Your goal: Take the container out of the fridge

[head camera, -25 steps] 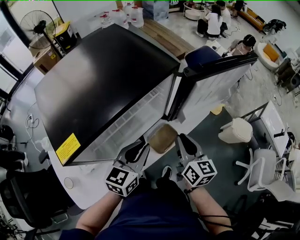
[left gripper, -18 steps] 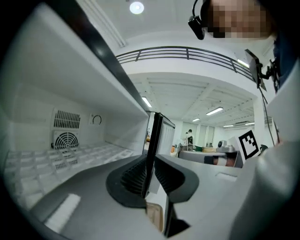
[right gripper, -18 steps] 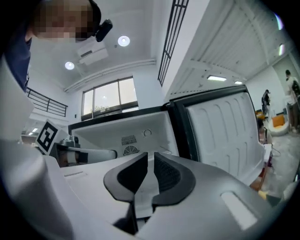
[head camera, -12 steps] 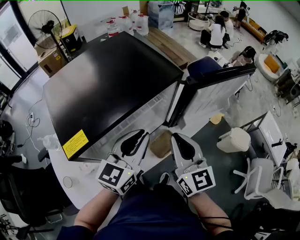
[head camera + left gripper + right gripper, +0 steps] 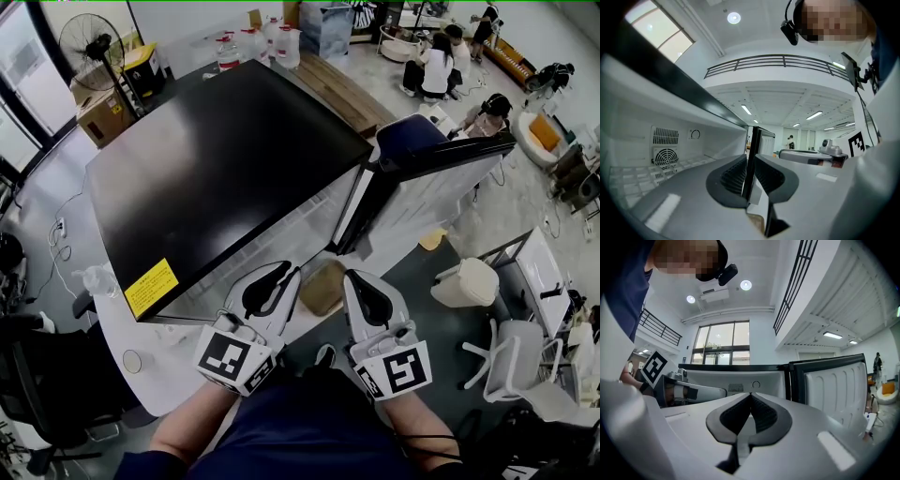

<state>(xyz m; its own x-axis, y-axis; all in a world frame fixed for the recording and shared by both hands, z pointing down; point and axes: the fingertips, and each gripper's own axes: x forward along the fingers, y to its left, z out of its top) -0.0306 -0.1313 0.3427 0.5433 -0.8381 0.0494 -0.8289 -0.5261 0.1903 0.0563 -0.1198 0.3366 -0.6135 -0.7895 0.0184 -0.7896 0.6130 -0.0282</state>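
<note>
Flanking the container [image 5: 323, 286] with left gripper [image 5: 281, 277] barely parted at 9 o'clock, right gripper [image 5: 360, 281] clenched empty at 3 o'clock, likely squaring up for a grab.

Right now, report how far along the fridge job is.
Done: the fridge door stands open. In hand: nothing. The right gripper is shut and empty, and the left gripper is slightly apart on nothing. Left: grip the brown container low between both grippers and lift it out.
</note>
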